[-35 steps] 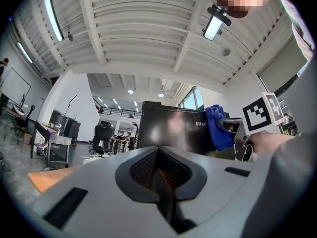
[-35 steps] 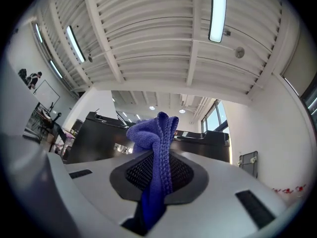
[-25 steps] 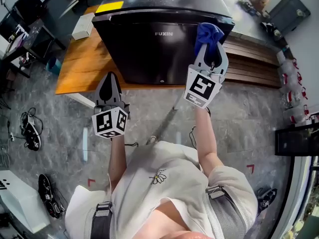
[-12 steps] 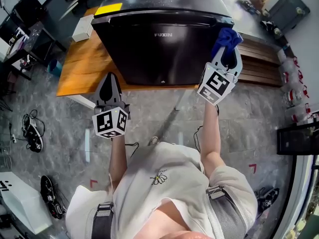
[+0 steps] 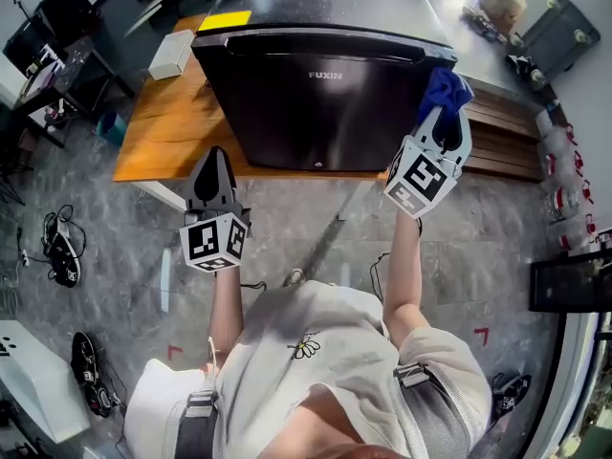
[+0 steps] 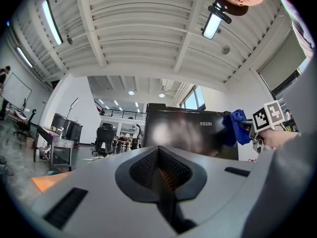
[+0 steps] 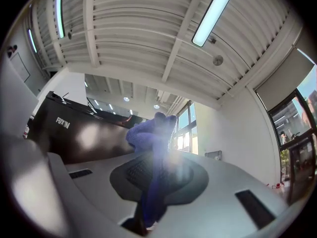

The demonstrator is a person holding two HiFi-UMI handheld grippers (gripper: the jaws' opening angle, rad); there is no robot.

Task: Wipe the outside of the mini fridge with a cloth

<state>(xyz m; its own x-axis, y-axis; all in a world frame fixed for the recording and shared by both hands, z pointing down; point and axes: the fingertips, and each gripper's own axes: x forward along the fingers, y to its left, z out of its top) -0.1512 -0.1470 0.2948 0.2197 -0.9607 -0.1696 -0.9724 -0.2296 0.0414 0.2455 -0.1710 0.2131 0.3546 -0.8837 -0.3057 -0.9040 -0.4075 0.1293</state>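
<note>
A black mini fridge (image 5: pixel 316 94) marked FUXIN stands on a wooden platform (image 5: pixel 163 132), its door facing me. My right gripper (image 5: pixel 443 122) is shut on a blue cloth (image 5: pixel 446 89) at the door's upper right corner. In the right gripper view the blue cloth (image 7: pixel 151 133) bunches between the jaws beside the fridge (image 7: pixel 74 133). My left gripper (image 5: pixel 212 175) hangs below the fridge's lower left, jaws shut with nothing between them. The left gripper view shows the fridge (image 6: pixel 193 133) ahead and the cloth (image 6: pixel 237 128) at its right edge.
A white box (image 5: pixel 172 54) and a yellow label (image 5: pixel 225 19) lie at the fridge's left rear. Slatted wooden boards (image 5: pixel 507 137) stretch right of the fridge. The floor is grey stone, with shoes (image 5: pixel 59 251) and cables at the left. Desks and chairs stand farther back.
My right gripper has carried the blue cloth rightward across the top of the fridge door to its right corner. The left gripper has stayed put.
</note>
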